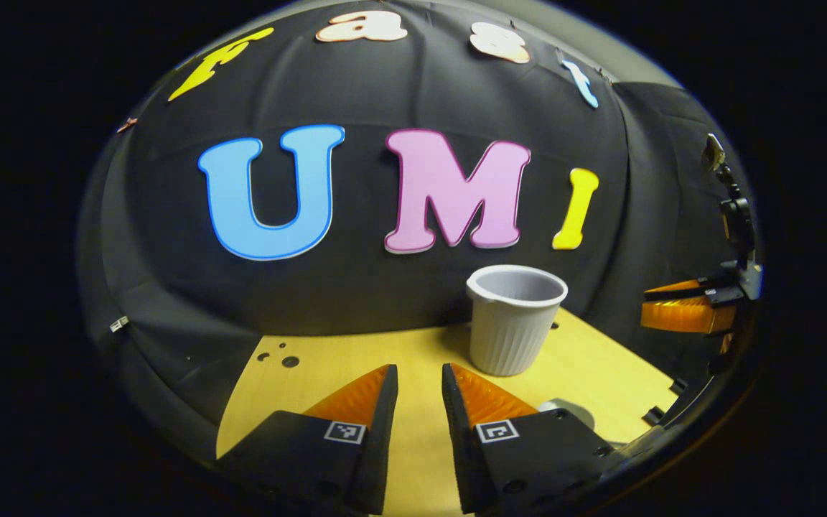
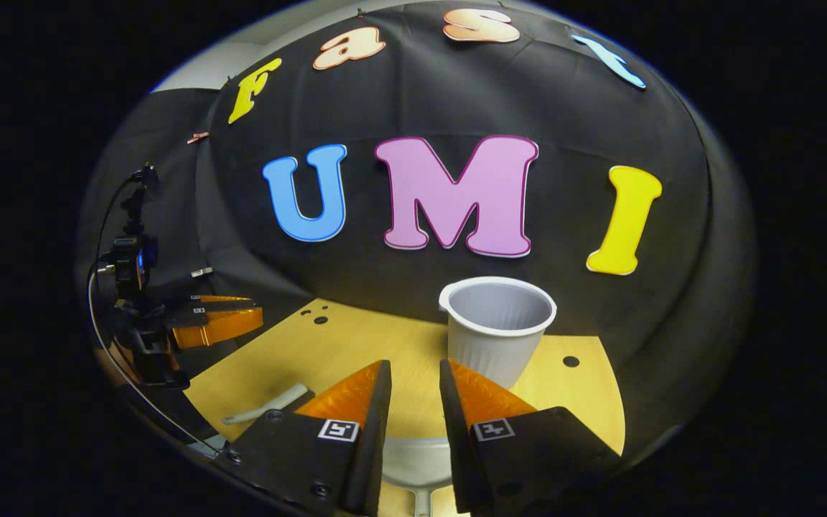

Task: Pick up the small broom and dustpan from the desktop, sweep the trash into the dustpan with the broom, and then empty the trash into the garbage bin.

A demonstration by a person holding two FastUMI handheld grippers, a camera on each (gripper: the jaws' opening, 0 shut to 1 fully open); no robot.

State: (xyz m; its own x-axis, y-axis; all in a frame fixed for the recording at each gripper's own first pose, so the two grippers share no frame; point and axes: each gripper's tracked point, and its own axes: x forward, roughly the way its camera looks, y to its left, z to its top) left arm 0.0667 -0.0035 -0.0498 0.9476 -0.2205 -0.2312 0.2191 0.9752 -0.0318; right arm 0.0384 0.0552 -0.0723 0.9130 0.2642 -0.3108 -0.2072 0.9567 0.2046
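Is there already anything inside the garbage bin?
The garbage bin stands upright on the desktop. Through its open mouth, the upper inner wall looks bare. The bottom is hidden by the rim and near wall, so I cannot tell.

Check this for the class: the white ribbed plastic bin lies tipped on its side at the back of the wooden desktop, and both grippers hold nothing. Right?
One error: the white ribbed plastic bin stands upright, mouth up, as the left gripper view shows. It is at the back of the wooden desktop, and the left gripper and right gripper hold nothing.

Garbage bin (image 1: 514, 319) blocks the desktop (image 1: 356, 359) ahead-right; left seems open.
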